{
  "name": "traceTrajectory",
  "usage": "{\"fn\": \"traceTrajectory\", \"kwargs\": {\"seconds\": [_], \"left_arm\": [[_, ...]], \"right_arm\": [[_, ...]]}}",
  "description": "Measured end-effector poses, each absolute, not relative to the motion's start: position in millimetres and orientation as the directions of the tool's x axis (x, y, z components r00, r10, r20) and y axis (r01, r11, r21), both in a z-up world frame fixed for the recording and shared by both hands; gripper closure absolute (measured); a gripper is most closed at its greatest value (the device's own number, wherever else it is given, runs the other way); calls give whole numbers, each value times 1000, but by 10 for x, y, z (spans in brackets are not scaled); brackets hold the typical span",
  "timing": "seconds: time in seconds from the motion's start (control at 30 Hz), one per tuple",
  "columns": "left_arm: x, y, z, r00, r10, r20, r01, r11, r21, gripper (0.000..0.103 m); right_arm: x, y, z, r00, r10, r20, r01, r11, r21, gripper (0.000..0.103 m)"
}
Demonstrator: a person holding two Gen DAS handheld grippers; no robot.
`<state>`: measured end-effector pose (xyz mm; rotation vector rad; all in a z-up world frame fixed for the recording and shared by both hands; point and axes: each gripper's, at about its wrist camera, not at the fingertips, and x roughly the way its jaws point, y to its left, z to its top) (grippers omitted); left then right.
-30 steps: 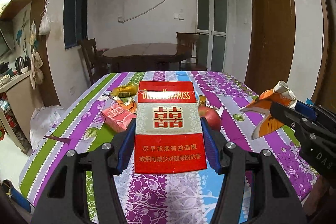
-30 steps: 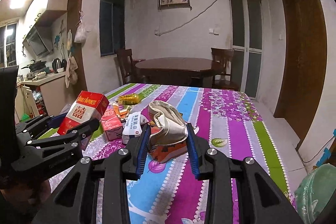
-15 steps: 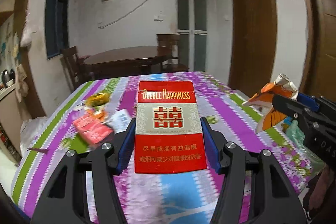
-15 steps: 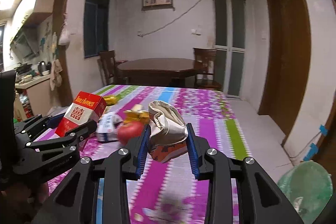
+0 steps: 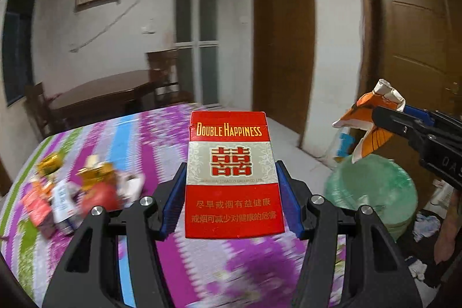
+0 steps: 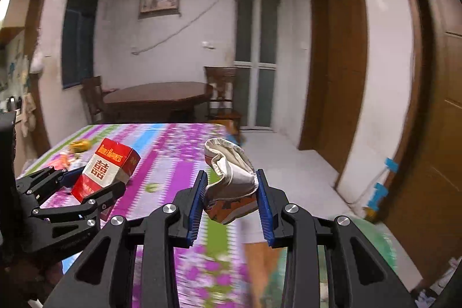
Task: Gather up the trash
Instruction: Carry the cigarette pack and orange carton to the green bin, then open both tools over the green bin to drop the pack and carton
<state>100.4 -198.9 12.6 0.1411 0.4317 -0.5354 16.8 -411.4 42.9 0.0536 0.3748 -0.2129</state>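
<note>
Two loads: cigarette box (image 5: pixel 234 178) in my left gripper (image 5: pixel 231 201), crumpled paper cup (image 6: pixel 231 186) in my right gripper (image 6: pixel 231 204).
Jaws: both clamped on their trash — neither has widened over the last second.
Changed: both views have swung off the tabletop (image 5: pixel 138 140) toward its right edge; a green-lined bin (image 5: pixel 372 192) on the floor has come into sight.
Meaning: pickup looks done; I judge this the carry to the bin.
Left behind: wrappers (image 5: pixel 55 201) lie near the tabletop's left side — more trips needed.
Box axis: long side upright, printed face toward my camera.
Cup axis: tilted, crushed mouth up and away from me.
</note>
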Motion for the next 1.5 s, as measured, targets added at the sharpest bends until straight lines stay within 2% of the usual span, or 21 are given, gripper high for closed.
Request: {"fn": "traceTrajectory", "kwargs": {"seconds": [0.23, 0.47, 0.67, 0.83, 1.17, 1.23, 1.27, 1.33, 1.43, 1.5], "left_arm": [[966, -2753, 118, 667, -587, -459, 660, 751, -3, 47], [1024, -3483, -46, 534, -648, -543, 755, 654, -37, 47], [1140, -4124, -363, 421, -629, -654, 801, 596, -59, 47], [1190, -4426, -615, 366, -592, -718, 811, 581, -65, 47], [1094, -4492, -685, 357, -574, -737, 822, 568, -45, 46], [1095, -4469, -661, 361, -576, -733, 821, 569, -42, 40], [1081, -4476, -651, 363, -577, -731, 820, 571, -43, 38], [1071, -4472, -644, 370, -578, -728, 818, 574, -39, 32], [1070, -4437, -639, 372, -577, -727, 817, 575, -39, 31], [1069, -4404, -625, 374, -578, -725, 815, 577, -40, 31]], "right_arm": [[-187, -5009, 319, 851, -310, -425, 351, 936, 21, 68], [-402, -5882, 37, 768, -370, -523, 450, 893, 29, 68], [-348, -6378, -344, 709, -311, -633, 454, 888, 72, 68], [-257, -6499, -695, 682, -263, -682, 455, 883, 115, 68], [-190, -6467, -884, 669, -250, -700, 458, 881, 123, 68], [-171, -6428, -878, 671, -251, -697, 457, 881, 123, 68], [-171, -6438, -897, 673, -251, -696, 459, 879, 127, 67], [-199, -6438, -883, 677, -253, -691, 463, 876, 133, 55], [-232, -6440, -865, 681, -262, -684, 473, 870, 137, 49], [-269, -6408, -803, 686, -269, -676, 478, 867, 139, 48]]}}
